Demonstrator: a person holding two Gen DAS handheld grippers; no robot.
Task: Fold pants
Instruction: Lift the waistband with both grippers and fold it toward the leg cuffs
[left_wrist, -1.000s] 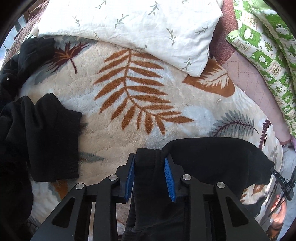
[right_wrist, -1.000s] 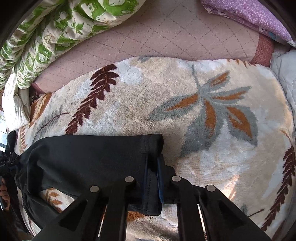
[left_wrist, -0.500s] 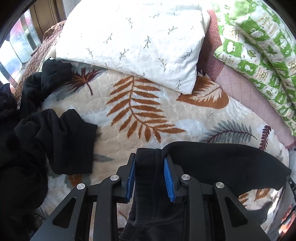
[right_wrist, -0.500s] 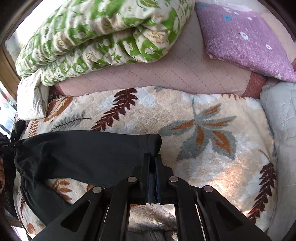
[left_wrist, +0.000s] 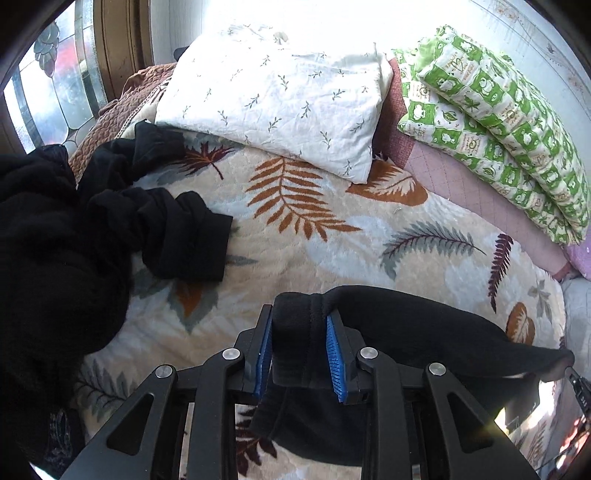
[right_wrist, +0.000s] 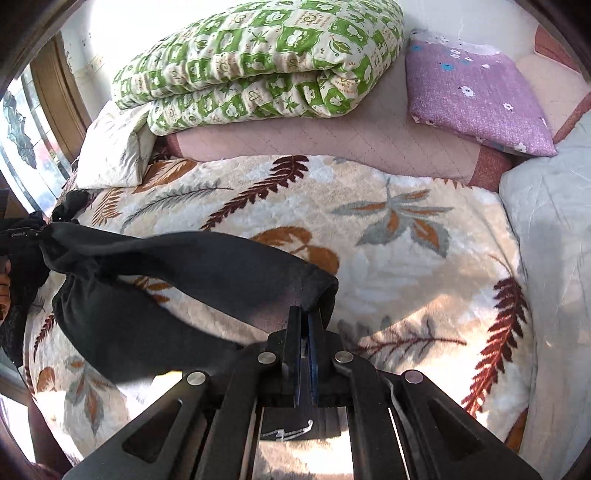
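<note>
Black pants (left_wrist: 424, 332) hang stretched between both grippers above the leaf-patterned blanket (left_wrist: 295, 236). My left gripper (left_wrist: 299, 325) is shut on one bunched corner of the pants, thick fabric filling the gap between its blue pads. In the right wrist view the pants (right_wrist: 192, 273) run from the far left to my right gripper (right_wrist: 306, 314), which is shut tight on a thin edge of the other corner. The cloth sags in the middle, and a lower part drapes down toward the blanket (right_wrist: 369, 229).
A pile of other black clothes (left_wrist: 74, 236) lies at the left of the bed. A white leaf-print pillow (left_wrist: 273, 99), a folded green quilt (right_wrist: 258, 62) and a purple pillow (right_wrist: 476, 99) sit at the far side. A pale grey cover (right_wrist: 554, 229) lies at the right.
Both grippers have risen and drawn back with the pants, lifting the cloth off the blanket. More of the pillows, quilt and window has come into view.
</note>
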